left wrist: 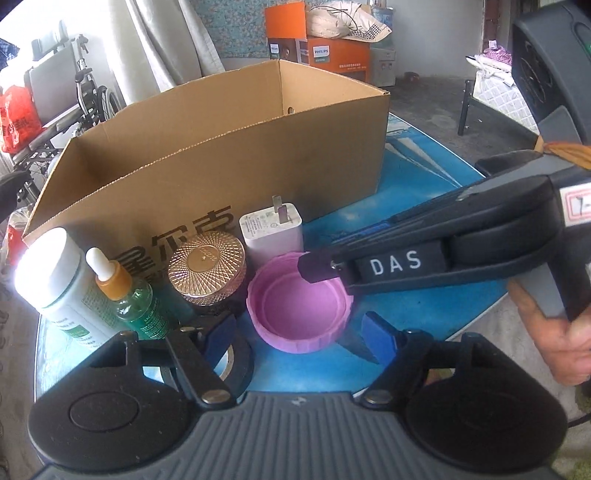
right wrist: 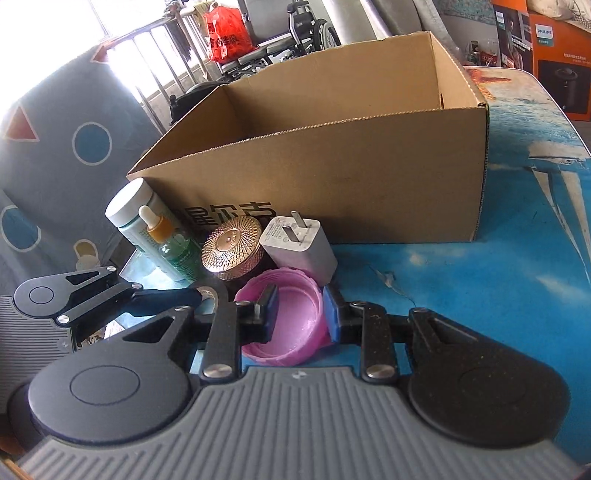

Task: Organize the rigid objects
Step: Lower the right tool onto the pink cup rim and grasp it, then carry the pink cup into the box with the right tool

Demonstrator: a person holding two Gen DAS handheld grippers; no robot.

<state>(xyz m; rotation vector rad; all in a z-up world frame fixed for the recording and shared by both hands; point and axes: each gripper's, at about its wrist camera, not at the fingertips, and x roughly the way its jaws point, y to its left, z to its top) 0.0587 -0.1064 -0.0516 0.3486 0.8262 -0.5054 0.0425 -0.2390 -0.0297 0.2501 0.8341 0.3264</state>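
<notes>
A cluttered room holds a wheelchair (right wrist: pixel 295 33) and a blue sea-print table (left wrist: pixel 424 206). On it stands one open cardboard box (left wrist: pixel 229 155); in front, one each: white bottle (left wrist: pixel 62 280), dropper bottle (left wrist: pixel 125 295), gold-lidded jar (left wrist: pixel 207 269), white charger (left wrist: pixel 271 232), pink lid (left wrist: pixel 299 306). The right gripper (right wrist: pixel 301 314) angles down, straddling the lid's right rim; contact unclear. The left gripper (left wrist: pixel 299 328) hovers spread before the lid.

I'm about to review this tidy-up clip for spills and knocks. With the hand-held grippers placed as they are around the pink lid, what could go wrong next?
1. The right hand-held gripper straddles only one wall of the pink lid; a thin rim pinch could let it tip or slip.
2. The white charger stands right behind the lid, so lifting could knock it over.
3. The left hand-held gripper hovers open at the same lid; the two could collide.
</notes>
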